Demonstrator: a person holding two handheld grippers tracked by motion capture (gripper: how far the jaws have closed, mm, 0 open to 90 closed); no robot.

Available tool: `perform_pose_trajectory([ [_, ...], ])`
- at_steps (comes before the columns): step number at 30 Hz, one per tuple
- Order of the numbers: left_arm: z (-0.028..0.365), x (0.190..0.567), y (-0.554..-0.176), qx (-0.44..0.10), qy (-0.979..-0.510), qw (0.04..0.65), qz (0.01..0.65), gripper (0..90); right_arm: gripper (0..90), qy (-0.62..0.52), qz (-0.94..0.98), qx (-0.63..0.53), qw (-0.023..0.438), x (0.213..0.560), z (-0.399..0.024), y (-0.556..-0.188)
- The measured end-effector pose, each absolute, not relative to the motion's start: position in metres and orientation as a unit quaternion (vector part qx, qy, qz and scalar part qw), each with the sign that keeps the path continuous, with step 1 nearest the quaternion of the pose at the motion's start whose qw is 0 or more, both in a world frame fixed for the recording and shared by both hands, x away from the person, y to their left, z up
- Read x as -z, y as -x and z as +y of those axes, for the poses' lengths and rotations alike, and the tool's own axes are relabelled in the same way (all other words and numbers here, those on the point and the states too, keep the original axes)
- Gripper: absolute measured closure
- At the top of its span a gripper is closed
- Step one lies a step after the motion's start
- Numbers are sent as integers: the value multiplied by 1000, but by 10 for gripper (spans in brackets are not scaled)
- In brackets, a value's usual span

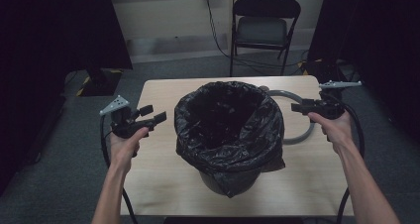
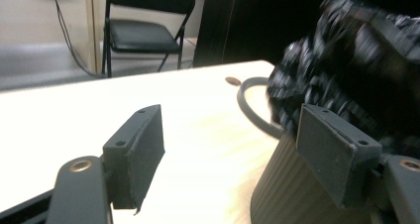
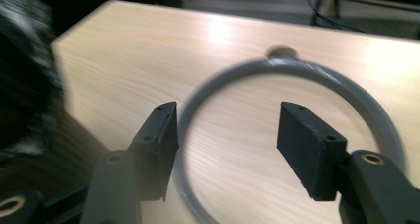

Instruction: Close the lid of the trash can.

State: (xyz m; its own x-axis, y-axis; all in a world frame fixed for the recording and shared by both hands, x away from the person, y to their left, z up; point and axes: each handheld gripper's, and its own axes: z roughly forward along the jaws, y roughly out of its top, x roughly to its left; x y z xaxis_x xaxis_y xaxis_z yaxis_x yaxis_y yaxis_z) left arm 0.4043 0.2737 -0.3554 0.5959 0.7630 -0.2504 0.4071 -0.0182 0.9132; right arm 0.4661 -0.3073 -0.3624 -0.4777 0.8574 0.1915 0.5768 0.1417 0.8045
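Two bare forearms carry no sleeves. Each hand wraps a black gripper — the left gripper (image 1: 147,116) and the right gripper (image 1: 303,106) alike — topped by a grey three-cornered plate drilled with small holes. A black cable trails from each. Up close, the jaws are flat, matt black rectangular pads, each with two small screw holes, hinged on arms with brass-coloured rivets.

My high view is dim, dark curtains swallowing both sides. In the left gripper view the black bag (image 2: 356,60) smears with motion blur, and the desk (image 2: 59,110) washes out pale. In the right gripper view glare streaks the desk; the grey ring (image 3: 297,68) looks soft.
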Motion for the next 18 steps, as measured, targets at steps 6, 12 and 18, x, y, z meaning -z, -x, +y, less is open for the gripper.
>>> perform_pose_trajectory([
  [6, 274, 384, -394, -176, -713, 512, 444, 211, 497, -532, 735, -385, 172, 397, -321, -467],
  [12, 276, 420, -379, -173, -740, 456, 464, 218, 514, -564, 731, -330, 198, 423, -328, -468],
  [18, 271, 461, -379, -166, -774, 375, 482, 241, 512, -582, 733, -270, 227, 440, -334, -470],
])
